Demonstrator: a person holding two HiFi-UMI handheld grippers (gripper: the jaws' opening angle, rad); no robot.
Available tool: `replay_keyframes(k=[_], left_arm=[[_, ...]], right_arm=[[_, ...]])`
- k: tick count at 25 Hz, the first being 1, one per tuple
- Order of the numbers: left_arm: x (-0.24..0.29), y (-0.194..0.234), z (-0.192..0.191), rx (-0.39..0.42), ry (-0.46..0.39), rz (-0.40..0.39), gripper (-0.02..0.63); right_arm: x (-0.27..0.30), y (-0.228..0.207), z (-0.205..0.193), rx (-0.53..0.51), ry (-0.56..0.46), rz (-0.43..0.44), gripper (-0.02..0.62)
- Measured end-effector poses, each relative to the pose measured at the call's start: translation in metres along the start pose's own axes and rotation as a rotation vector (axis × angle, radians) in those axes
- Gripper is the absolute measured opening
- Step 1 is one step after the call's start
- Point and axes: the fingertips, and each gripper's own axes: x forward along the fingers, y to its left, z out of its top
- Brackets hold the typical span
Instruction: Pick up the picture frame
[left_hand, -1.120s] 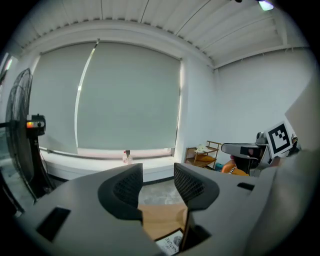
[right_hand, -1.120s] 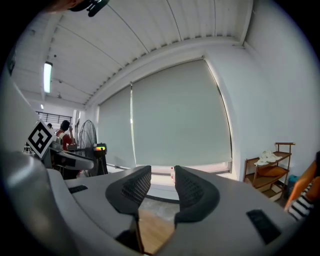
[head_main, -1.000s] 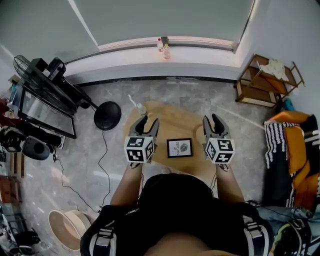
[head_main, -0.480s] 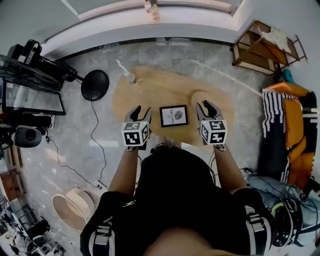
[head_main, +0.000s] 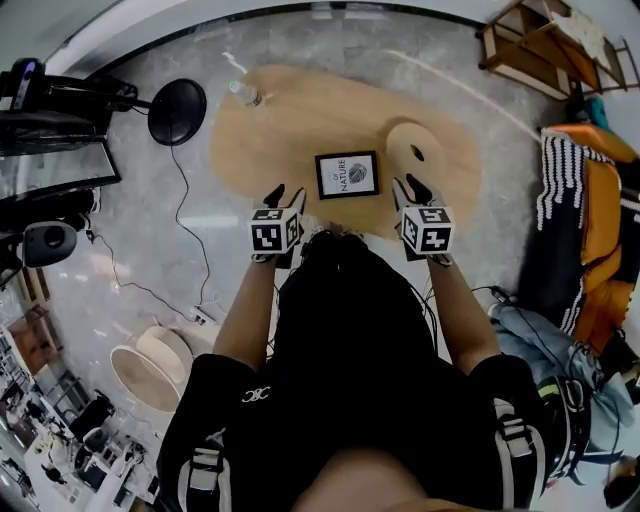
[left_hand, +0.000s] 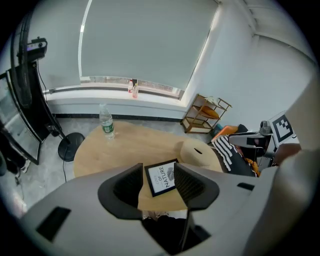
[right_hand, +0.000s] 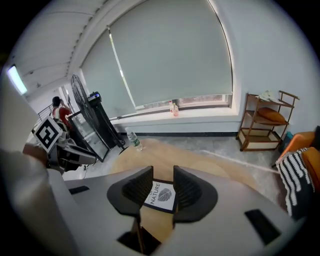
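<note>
The black picture frame (head_main: 347, 174) with a white "NATURE" print lies flat near the front edge of the oval wooden table (head_main: 290, 120). My left gripper (head_main: 281, 196) hovers just left of it and nearer to me, jaws open and empty. My right gripper (head_main: 410, 188) hovers just right of it, its jaws closing with nothing between them. Both point down towards the table. In the left gripper view the frame (left_hand: 162, 178) shows through the gap of the left gripper (left_hand: 159, 180). In the right gripper view the frame (right_hand: 161, 194) lies beyond the right gripper (right_hand: 163, 187).
A water bottle (head_main: 243, 92) stands at the table's far left edge. A round tan block with a slot (head_main: 417, 150) sits right of the frame. A fan base (head_main: 177, 110), a wooden shelf (head_main: 545, 50), orange cloth (head_main: 590, 220) and a basin (head_main: 150, 365) surround the table.
Both grippers have dropped from chest height to just above the table, either side of the frame, and tipped further downwards. The right jaws have narrowed a little.
</note>
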Motion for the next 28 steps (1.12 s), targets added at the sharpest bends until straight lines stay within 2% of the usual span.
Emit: replay_keyframes(k=[4,11,19,24,28], left_arm=[[0.027,0.006,-0.018,-0.037,0.033,-0.012,0.195],[0.087,0.016,-0.042,-0.186,0.053,-0.098,0.199],[0.177,0.046,-0.094,-0.354,0.145,-0.146,0.199],[0.214,0.065,-0.115,-0.364,0.173,-0.147,0.198],[0.246,0.068,-0.131,-0.366,0.191,-0.176,0.199]], right_arm=[[0.031,-0.003,-0.027,0.011,0.059,0.029,0.126],[0.088,-0.022,-0.083,0.116,0.130,0.082,0.120],[0.158,-0.047,-0.151,0.144,0.222,0.077,0.120],[0.202,-0.051,-0.172,0.153,0.250,0.079,0.118],[0.235,-0.060,-0.189,0.151,0.275,0.086,0.119]])
